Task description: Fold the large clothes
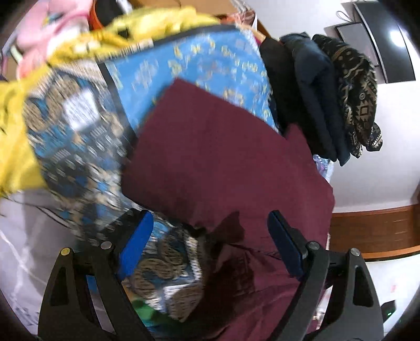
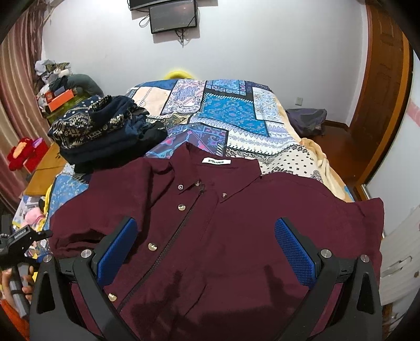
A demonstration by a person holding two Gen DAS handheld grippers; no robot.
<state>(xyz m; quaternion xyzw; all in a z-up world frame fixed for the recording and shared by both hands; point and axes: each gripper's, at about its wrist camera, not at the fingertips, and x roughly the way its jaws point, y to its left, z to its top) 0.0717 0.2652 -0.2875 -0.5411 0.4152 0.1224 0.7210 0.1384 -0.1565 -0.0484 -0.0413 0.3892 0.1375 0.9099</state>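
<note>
On the bed [image 2: 236, 123], over its blue patchwork cover, a maroon shirt [image 2: 215, 223] lies spread flat with its front up, collar and white neck label [image 2: 216, 161] toward the far wall, a dark zip [image 2: 168, 246] running down the front with round metal snaps beside it. The right gripper [image 2: 206, 249] hangs over the shirt's lower front, its blue-padded fingers [image 2: 295, 251] spread wide with nothing between them and no cloth in their grip. To the shirt's left on the bed, touching its shoulder edge, sits a pile of dark folded clothes [image 2: 105, 133], navy cloth with a black and gold patterned piece on top. At the left edge of the right wrist view a hand [image 2: 15, 283] holds the other gripper's handle beside the bed.

The left wrist view is tilted and partly blurred. There the left gripper [image 1: 210, 249] stands with its fingers [image 1: 136, 244] wide apart and empty, over the shirt's [image 1: 223, 157] edge where the maroon cloth meets the patterned bed cover [image 1: 204, 65]. The same dark pile [image 1: 328, 99] shows beyond the shirt at upper right. A yellow cloth [image 1: 15, 147] lies smeared along the left and top of that view, too blurred to tell more. A dark screen [image 2: 173, 15] is mounted on the white wall beyond the bed
</note>
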